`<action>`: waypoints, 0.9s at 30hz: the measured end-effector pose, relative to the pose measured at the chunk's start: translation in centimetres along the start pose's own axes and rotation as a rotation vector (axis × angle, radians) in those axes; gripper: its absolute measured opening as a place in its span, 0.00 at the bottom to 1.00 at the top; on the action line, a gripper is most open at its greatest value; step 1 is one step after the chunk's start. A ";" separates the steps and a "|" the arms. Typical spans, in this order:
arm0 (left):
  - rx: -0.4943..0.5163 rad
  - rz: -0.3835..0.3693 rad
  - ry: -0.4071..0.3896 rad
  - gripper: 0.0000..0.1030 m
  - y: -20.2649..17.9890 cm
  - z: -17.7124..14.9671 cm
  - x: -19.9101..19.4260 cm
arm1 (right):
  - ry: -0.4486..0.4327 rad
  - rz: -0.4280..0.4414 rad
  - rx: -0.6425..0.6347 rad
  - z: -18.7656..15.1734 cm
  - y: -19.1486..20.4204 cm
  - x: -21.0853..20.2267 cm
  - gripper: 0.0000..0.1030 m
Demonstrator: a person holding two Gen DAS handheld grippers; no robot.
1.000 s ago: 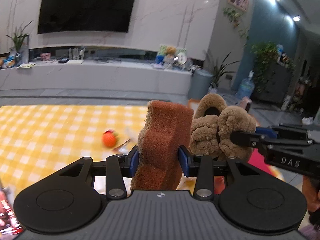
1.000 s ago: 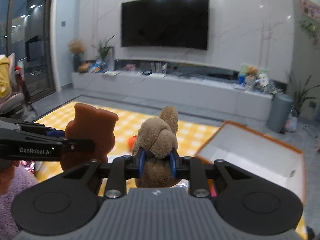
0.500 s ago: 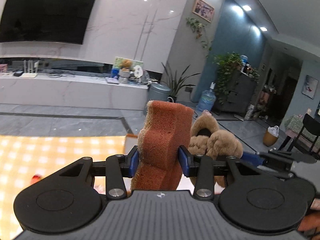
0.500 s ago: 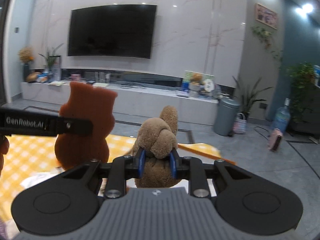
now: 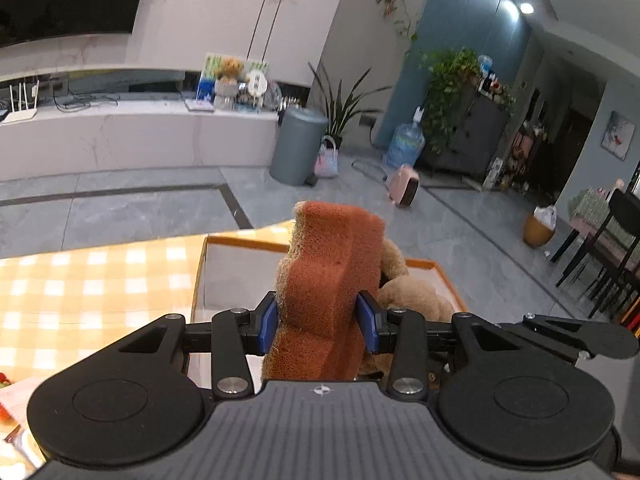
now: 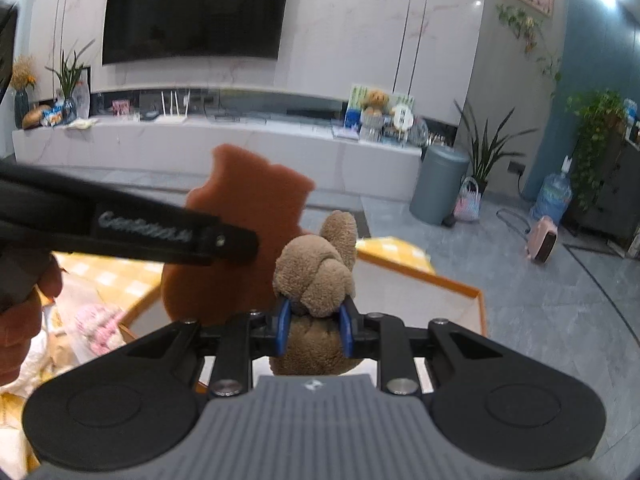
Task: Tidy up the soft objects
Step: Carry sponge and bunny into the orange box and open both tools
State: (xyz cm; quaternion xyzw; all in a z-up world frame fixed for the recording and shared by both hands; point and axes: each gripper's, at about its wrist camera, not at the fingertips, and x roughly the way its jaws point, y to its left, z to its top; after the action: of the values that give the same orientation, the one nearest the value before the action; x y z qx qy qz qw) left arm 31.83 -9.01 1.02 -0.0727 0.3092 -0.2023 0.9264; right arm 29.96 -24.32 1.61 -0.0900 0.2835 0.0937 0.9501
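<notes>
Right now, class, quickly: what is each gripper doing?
Left gripper: closed on the sponge.
Right gripper: closed on the plush toy.

Both wrist views close behind their tools, angled down, sharing orange-rimmed box (image 5: pixel 440 270)

the white floor of the orange-rimmed box (image 6: pixel 404 292) is lying bare under both loads. the brown sponge (image 6: pixel 240 248) and plush toy (image 6: pixel 316 276) are crowding each other, and the box's raised wall (image 5: pixel 200 276) is bordering the checkered worktop (image 5: pixel 80 292).
</notes>
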 end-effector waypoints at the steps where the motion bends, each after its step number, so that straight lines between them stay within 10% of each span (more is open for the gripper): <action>1: 0.012 0.006 0.016 0.44 0.1 -0.1 0.6 | 0.018 0.003 0.000 -0.2 0.0 0.8 0.23; 16: 0.130 0.110 0.149 0.44 -1.1 -3.2 3.1 | 0.174 0.053 0.013 -2.4 0.1 5.0 0.27; 27: 0.110 0.130 0.124 0.76 -0.5 -2.6 1.0 | 0.194 0.046 0.004 -2.2 1.0 4.3 0.47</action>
State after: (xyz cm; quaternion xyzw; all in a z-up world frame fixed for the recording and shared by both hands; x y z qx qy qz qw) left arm 30.80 -9.85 -1.48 0.0110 0.3586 -0.1624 0.9192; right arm 32.12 -23.34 -2.68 -0.0904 0.3765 0.1057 0.9159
